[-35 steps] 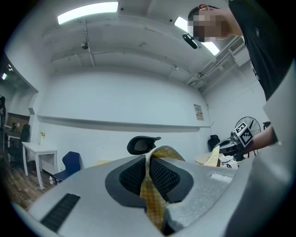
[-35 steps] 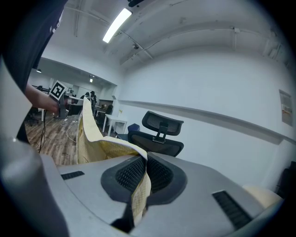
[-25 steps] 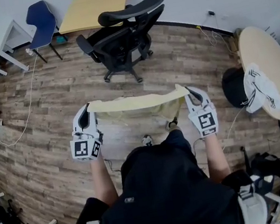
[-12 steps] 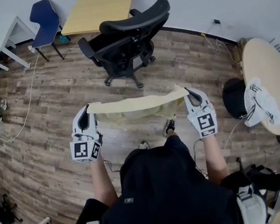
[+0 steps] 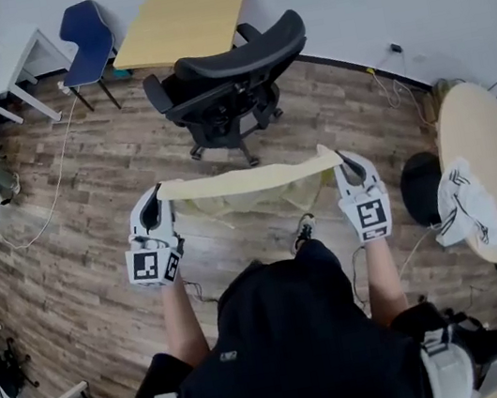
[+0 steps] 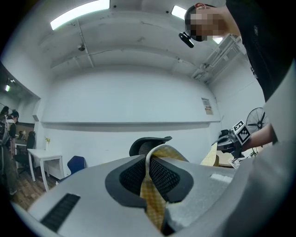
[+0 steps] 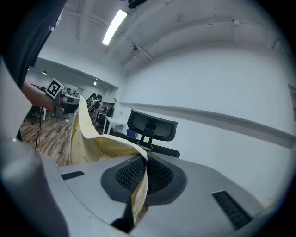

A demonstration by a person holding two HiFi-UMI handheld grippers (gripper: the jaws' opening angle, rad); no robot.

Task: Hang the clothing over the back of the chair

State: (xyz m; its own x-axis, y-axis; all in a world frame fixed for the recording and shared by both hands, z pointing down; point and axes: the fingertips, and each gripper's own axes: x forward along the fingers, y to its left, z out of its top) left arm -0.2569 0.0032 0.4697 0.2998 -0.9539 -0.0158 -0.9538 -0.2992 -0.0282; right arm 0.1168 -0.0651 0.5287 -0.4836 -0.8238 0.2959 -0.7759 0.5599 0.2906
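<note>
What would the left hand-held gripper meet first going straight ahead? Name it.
Most likely the black office chair: its headrest sits right beyond the jaws. The way there looks free, though depth is unclear.

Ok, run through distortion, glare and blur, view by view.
Head view: heavy fisheye, the floor planks bow, the chair stays sharp. Left gripper view: ceiling light strip blown white, dark rounded corners. Right gripper view: same vignette, cloth sharp in even light.

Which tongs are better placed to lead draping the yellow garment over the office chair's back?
Marginally right. The left tongs and right tongs both grip the garment by its top corners, facing the chair, whose headrest sits slightly rightward.
</note>
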